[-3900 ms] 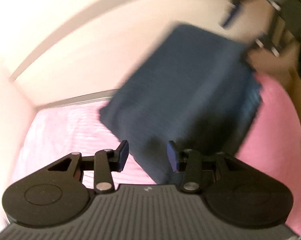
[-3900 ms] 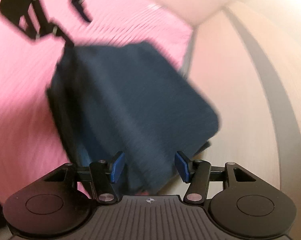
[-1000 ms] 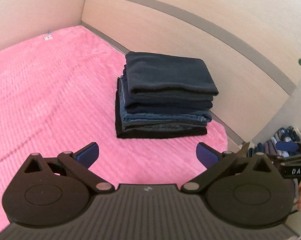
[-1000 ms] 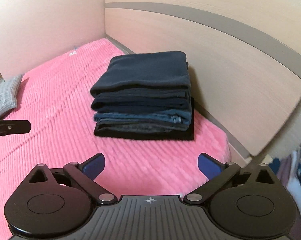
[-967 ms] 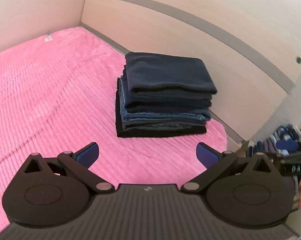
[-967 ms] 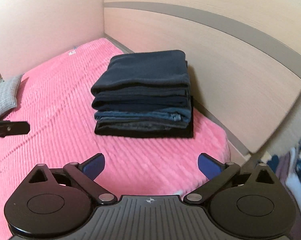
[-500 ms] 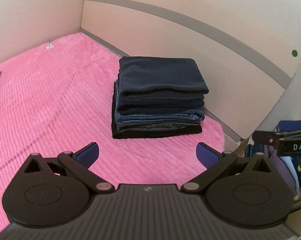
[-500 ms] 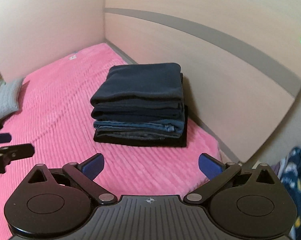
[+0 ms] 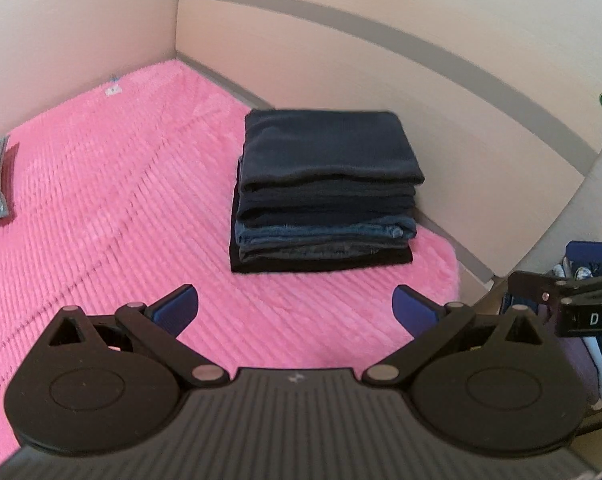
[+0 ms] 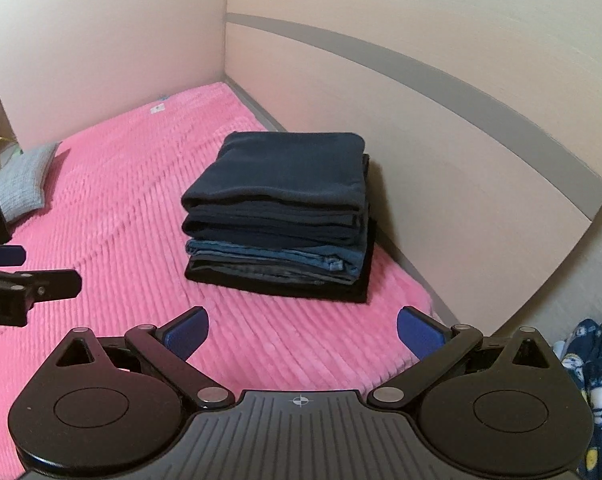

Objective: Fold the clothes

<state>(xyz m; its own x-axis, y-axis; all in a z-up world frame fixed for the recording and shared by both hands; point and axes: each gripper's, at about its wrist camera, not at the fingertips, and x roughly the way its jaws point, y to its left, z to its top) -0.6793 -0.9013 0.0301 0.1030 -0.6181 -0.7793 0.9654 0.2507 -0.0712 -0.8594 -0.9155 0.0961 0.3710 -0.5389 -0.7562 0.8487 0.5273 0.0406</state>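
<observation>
Patterned clothes [image 10: 593,364] are cropped at the right edge; the folded stack [image 9: 325,196] is set well beyond both wide-spread, empty grippers' fingers [image 9: 177,306].

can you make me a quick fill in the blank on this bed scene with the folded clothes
1. The stack of folded clothes rests on a ____ bedspread.
2. The left gripper and right gripper both have their jaws ____.
3. The garment at the very bottom of the stack is ____ in colour.
4. The grey cushion lies on the bed, ____ from the stack.

Missing words: pink; open; black; apart
</observation>
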